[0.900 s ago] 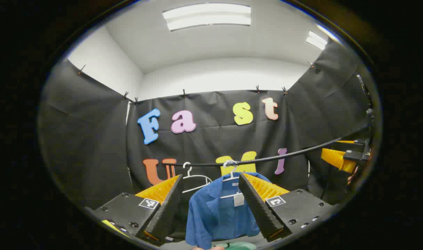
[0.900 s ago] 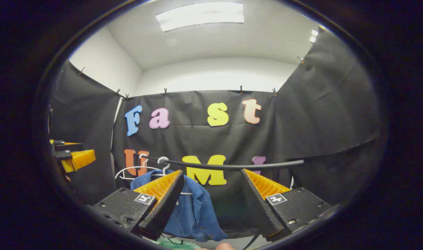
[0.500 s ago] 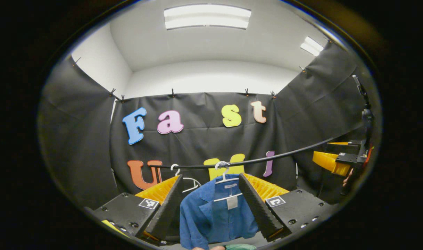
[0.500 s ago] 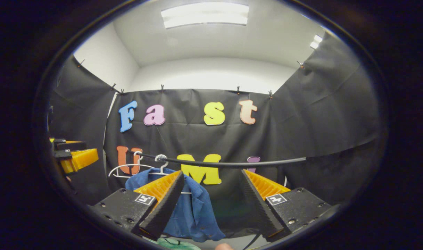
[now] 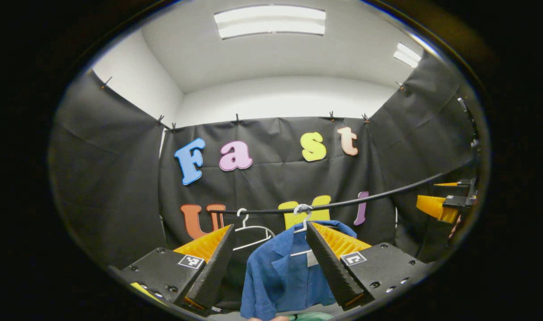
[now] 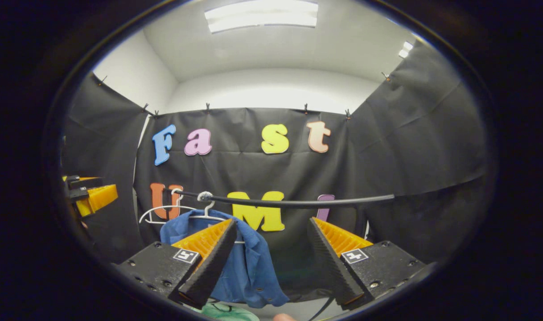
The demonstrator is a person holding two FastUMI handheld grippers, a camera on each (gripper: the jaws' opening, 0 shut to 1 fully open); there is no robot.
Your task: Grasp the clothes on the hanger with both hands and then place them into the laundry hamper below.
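White bare hanger beside blue shirt

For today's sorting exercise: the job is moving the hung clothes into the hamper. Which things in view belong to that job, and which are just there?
Belongs to the job:
blue shirt
white hanger carrying it
green hamper edge below
left gripper, jaws open
right gripper, jaws open

Just there:
empty white hanger
black rail
ceiling light

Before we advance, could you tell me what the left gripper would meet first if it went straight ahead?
Probably the blue shirt on its white hanger: it hangs between the open left gripper fingers, though how far off is unclear.
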